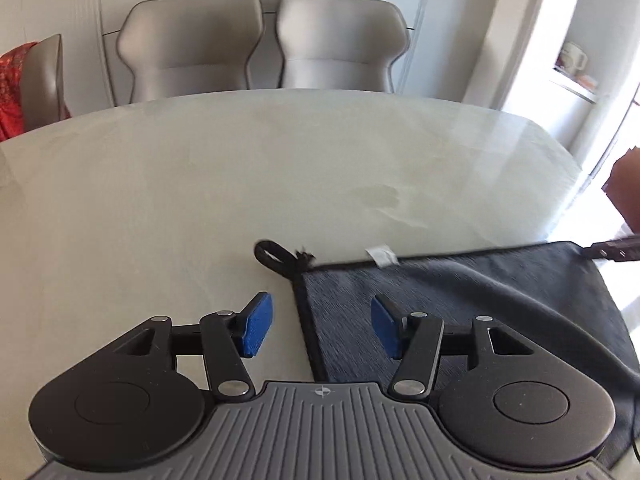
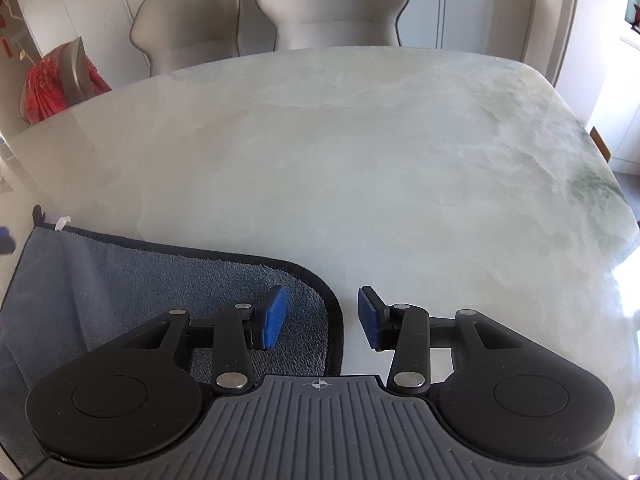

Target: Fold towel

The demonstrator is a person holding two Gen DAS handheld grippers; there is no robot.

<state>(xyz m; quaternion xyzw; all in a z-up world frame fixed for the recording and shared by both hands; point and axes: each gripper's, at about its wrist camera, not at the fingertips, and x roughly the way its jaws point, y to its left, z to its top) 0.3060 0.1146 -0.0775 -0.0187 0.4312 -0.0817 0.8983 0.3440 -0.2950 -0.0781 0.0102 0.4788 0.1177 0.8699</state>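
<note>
A pale, marble-patterned worktop [image 2: 360, 152] filled both views. The dark grey terry towel with black edging [image 2: 168, 280] lay flat on it at lower left of the right wrist view, lower right of the left. The left gripper [image 1: 321, 326] stood open astride the towel's left edge. The right gripper [image 2: 322, 317] stood open over its rounded corner, gripping nothing.

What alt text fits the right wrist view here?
The right gripper hovers open astride the rounded far right corner of a grey towel with black trim, lying on a pale marble table. Two grey chairs stand behind the table.
</note>
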